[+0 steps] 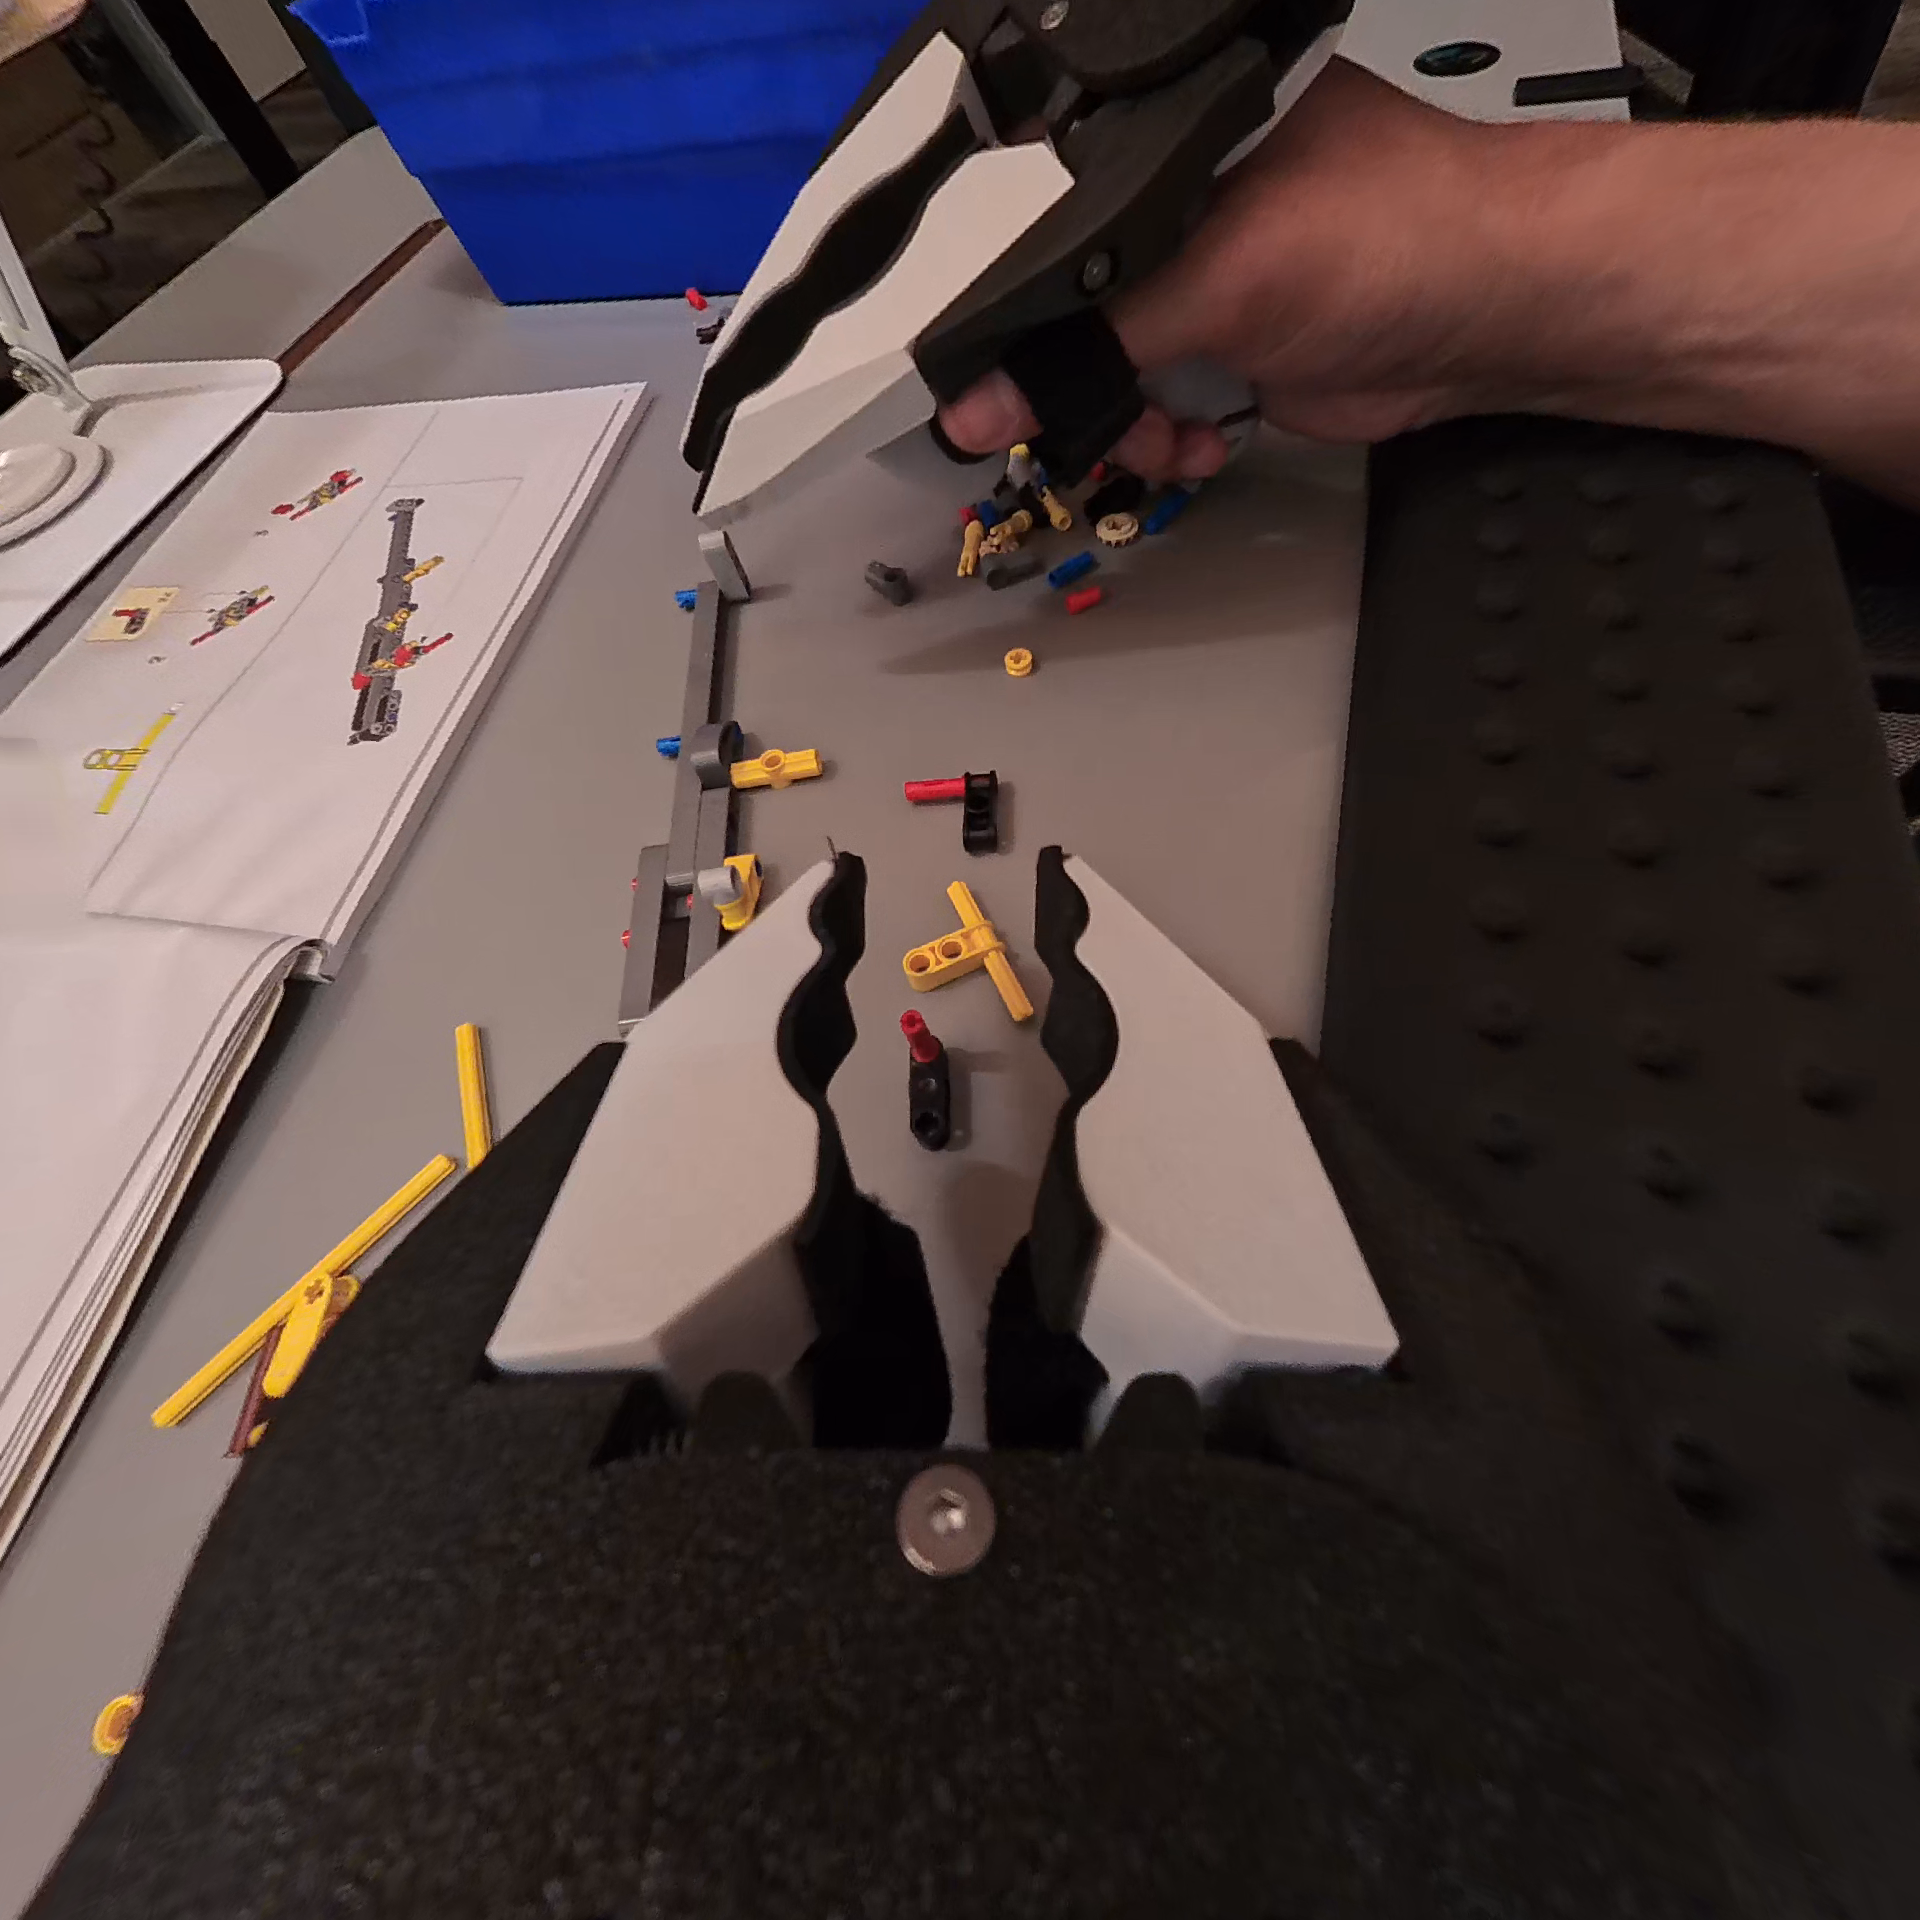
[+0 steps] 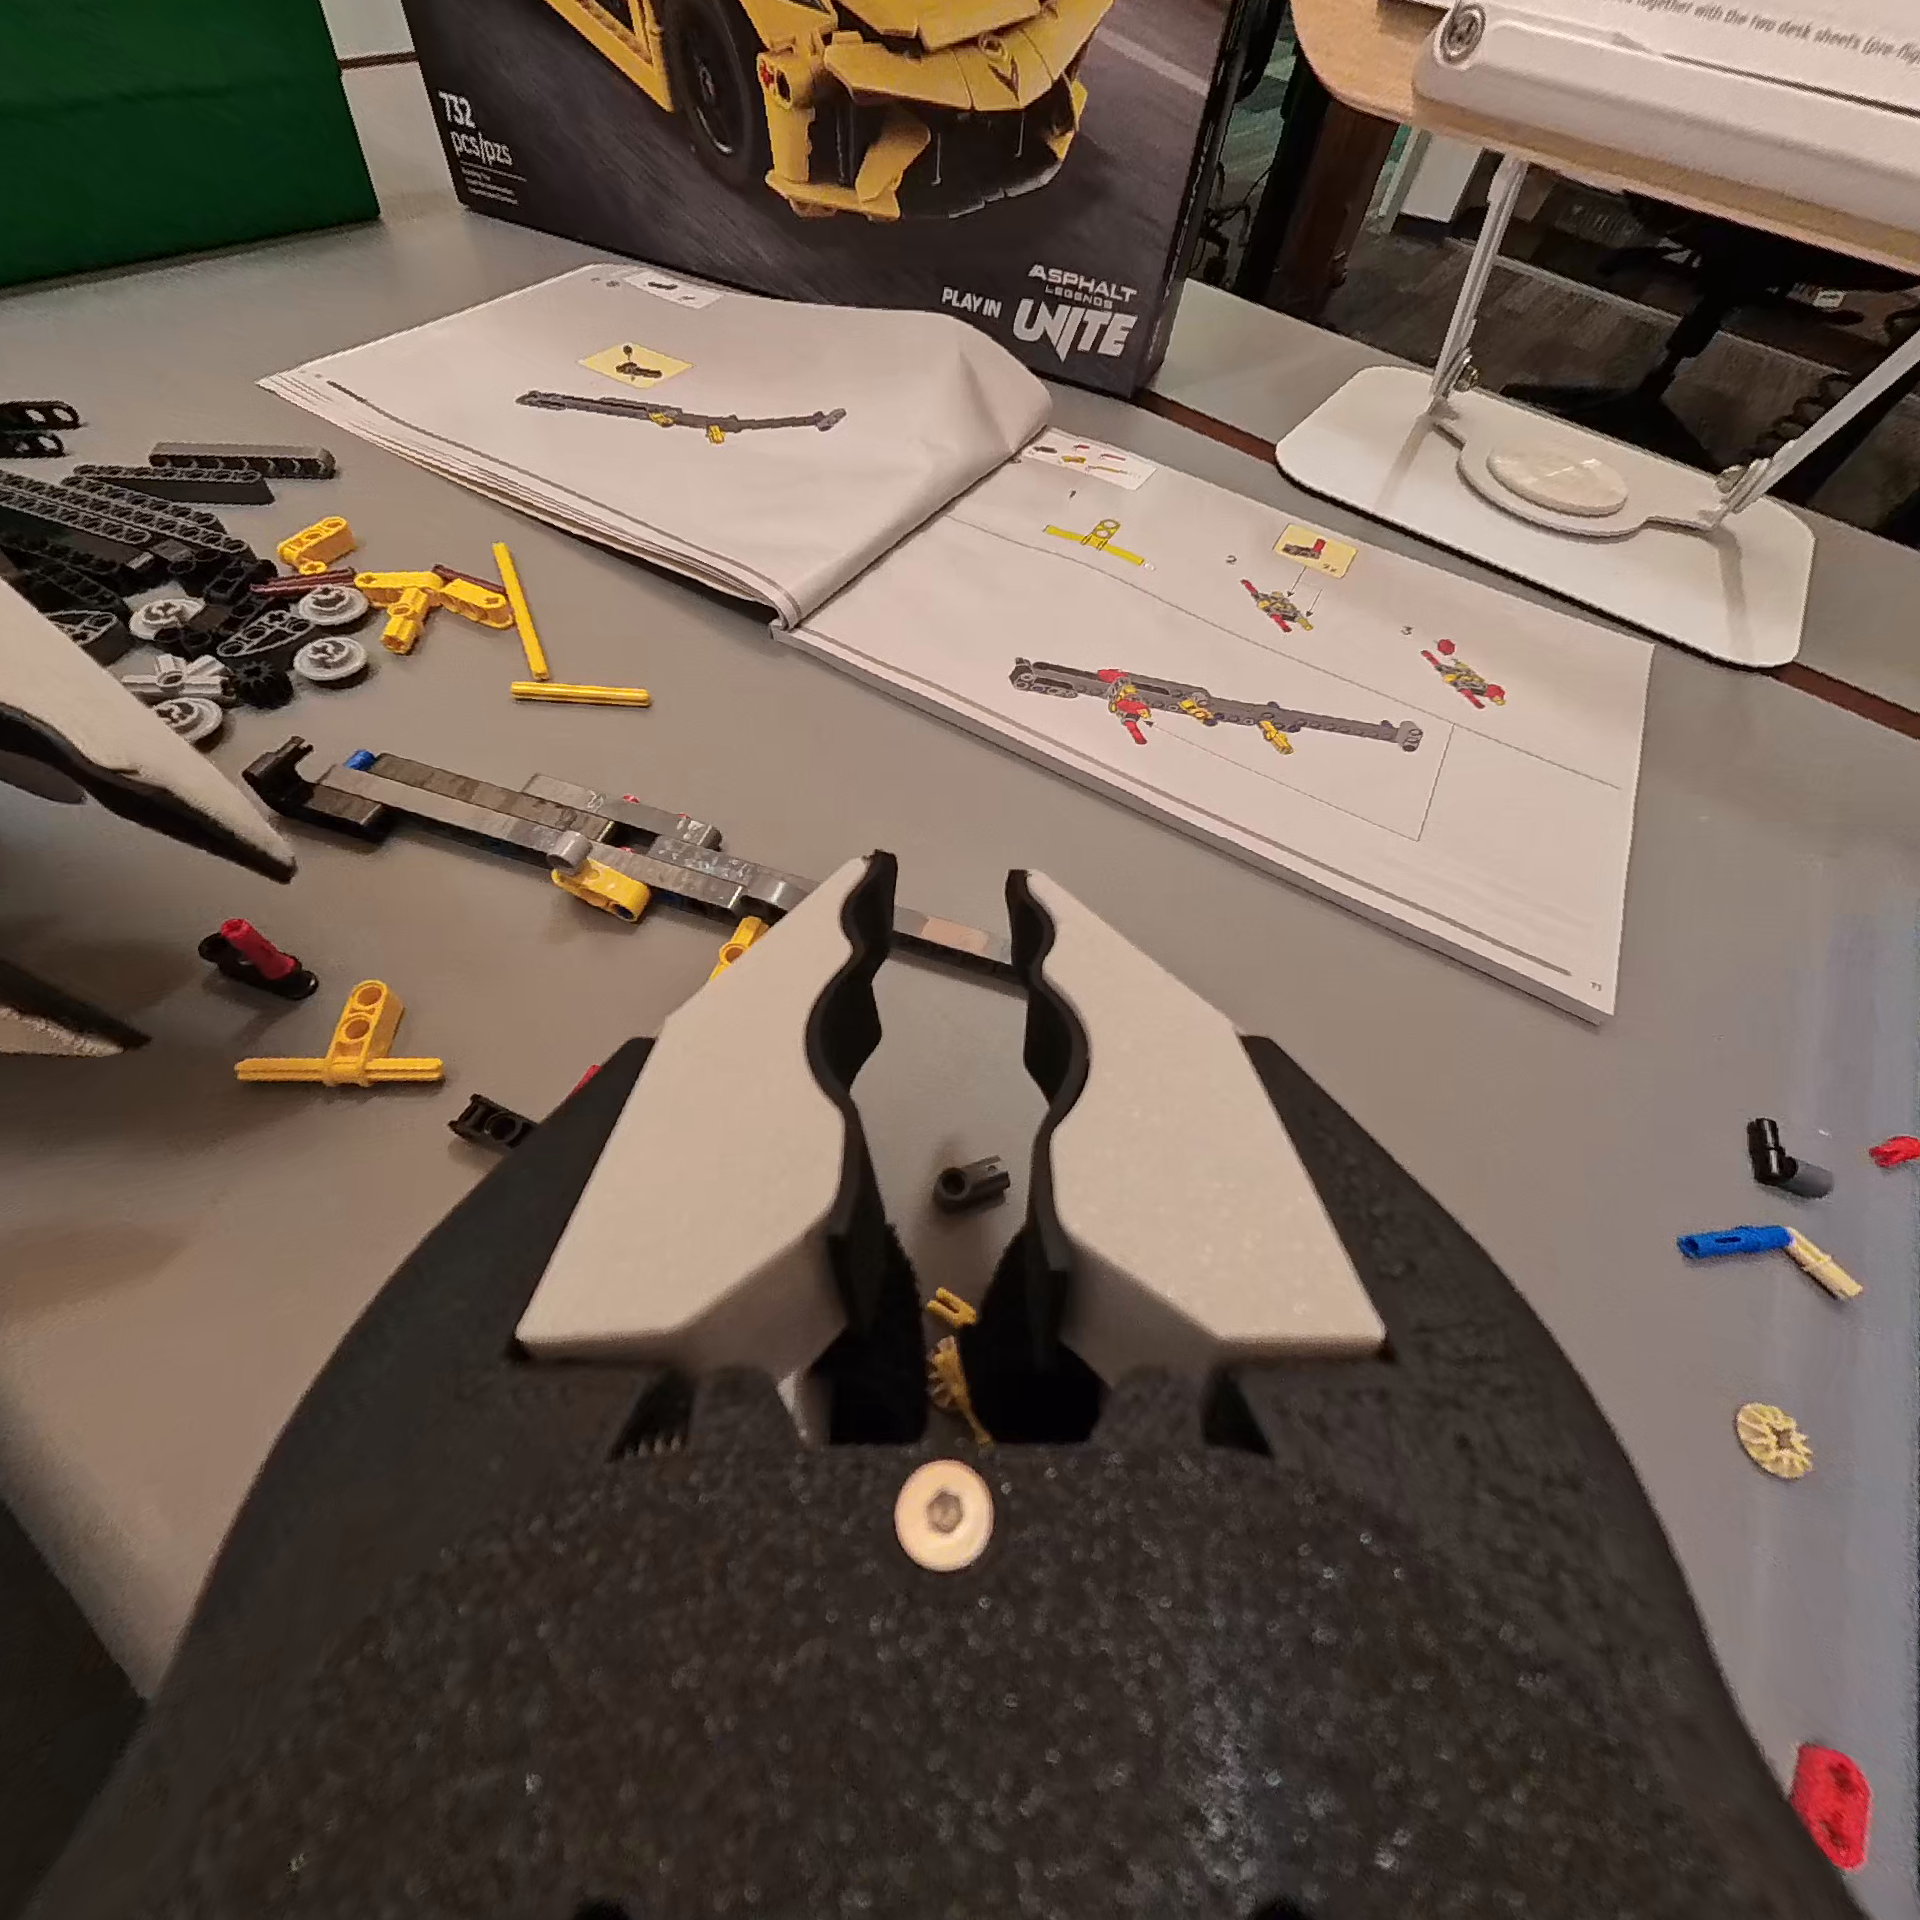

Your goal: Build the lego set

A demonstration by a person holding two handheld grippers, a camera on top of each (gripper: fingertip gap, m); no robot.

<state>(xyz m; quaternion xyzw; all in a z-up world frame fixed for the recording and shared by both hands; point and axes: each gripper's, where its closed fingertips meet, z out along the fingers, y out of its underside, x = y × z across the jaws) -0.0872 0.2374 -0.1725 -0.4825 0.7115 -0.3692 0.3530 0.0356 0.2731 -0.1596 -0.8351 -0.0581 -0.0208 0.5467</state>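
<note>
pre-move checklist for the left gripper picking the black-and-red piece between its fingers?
1. Left gripper open, nothing held: ok.
2. Black-and-red piece lies between the fingers, on the table: ok.
3. Neighbours apart: yellow cross piece lies close beside it, could get caught: not ok.
4. Right gripper away from the target, near the far pile of small parts: ok.
5. Right gripper empty: ok.
6. Height of fingers over the table: cannot tell.

a grey table (image 2: 1247,1091) fills both views under dim, even light. a blue bin (image 1: 603,145) stands at its far edge, a green block (image 2: 156,125) at another. a white stand (image 2: 1558,520) rests beside a wooden surface (image 2: 1351,62); dark floor lies beyond.
</note>
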